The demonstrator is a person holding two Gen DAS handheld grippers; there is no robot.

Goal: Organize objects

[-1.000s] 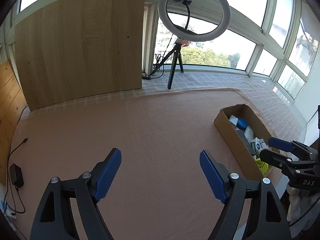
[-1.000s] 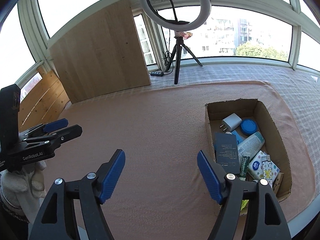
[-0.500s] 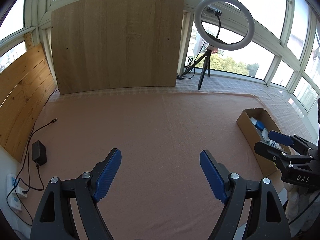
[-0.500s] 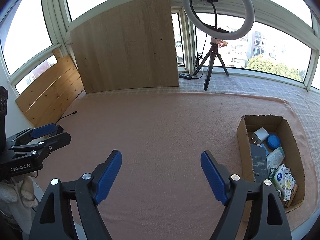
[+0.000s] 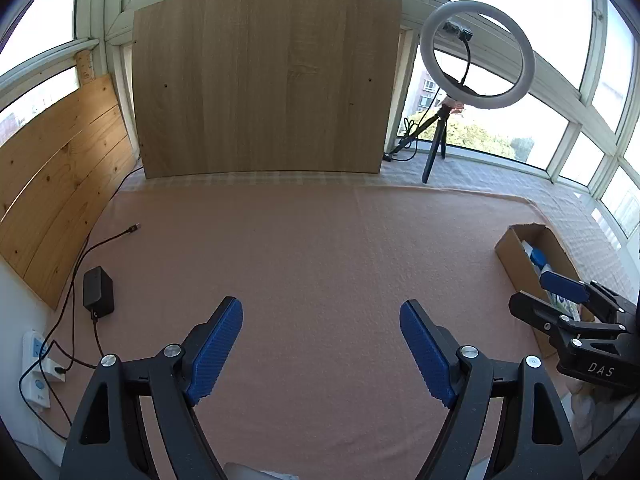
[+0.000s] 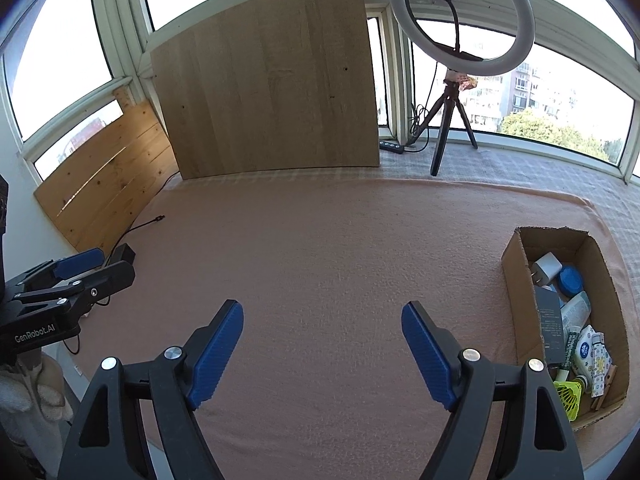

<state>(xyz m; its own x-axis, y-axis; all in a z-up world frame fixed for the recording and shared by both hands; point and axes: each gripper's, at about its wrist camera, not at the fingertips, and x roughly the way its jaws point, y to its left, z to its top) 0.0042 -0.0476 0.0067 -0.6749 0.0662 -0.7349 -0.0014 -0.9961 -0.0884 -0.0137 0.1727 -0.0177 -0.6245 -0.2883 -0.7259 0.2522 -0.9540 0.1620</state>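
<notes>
A cardboard box (image 6: pixel 516 280) lies on the pink blanket (image 6: pixel 340 260) at the right. It holds several small items, among them a white charger (image 6: pixel 546 268), a blue lid (image 6: pixel 570 280) and a dark booklet (image 6: pixel 552 328). The box also shows in the left wrist view (image 5: pixel 516 260), partly hidden by the right gripper. My left gripper (image 5: pixel 322 344) is open and empty above the blanket. My right gripper (image 6: pixel 322 344) is open and empty, left of the box.
A ring light on a tripod (image 6: pixel 460 20) stands at the back right. A large wooden board (image 5: pixel 264 80) leans at the back, wooden planks (image 5: pixel 56 184) at the left. A black adapter (image 5: pixel 98 292) with cable and a wall socket (image 5: pixel 36 364) are at the left edge.
Both grippers have pulled back and swung left. The box now sits farther right and smaller in both views, and the left wall, planks and adapter have come into view.
</notes>
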